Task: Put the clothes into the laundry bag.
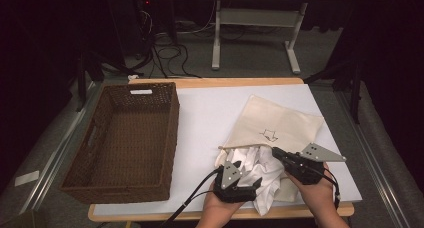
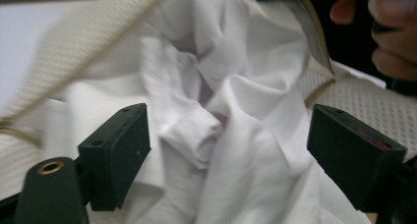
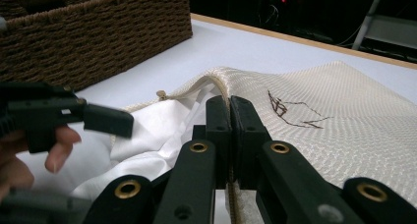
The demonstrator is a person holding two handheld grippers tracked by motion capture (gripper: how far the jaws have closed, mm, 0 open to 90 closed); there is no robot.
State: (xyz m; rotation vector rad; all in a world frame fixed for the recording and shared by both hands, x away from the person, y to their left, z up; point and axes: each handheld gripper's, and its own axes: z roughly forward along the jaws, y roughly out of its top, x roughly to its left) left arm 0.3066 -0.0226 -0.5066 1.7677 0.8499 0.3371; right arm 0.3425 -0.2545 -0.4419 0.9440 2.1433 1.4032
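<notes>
A cream mesh bag (image 1: pixel 280 120) with a small dark drawing lies on the white table top at the right. Crumpled white cloth (image 1: pixel 265 173) spills from its near mouth. My right gripper (image 3: pixel 229 103) is shut on the bag's rim (image 3: pixel 216 79), holding the mouth's upper edge up. In the high view the right gripper (image 1: pixel 276 153) sits at the mouth's right side. My left gripper (image 2: pixel 226 130) stands open, with folds of the white cloth (image 2: pixel 236 86) between its jaws and neither pad pressing on them. From above, the left gripper (image 1: pixel 248 174) is at the cloth's left side.
A large brown wicker basket (image 1: pixel 172 123) stands empty on the table's left half, its near wall (image 3: pixel 98 32) close to the bag. The table's front edge (image 1: pixel 200 215) runs just under both hands. A white table frame (image 1: pixel 216 43) and cables lie on the floor beyond.
</notes>
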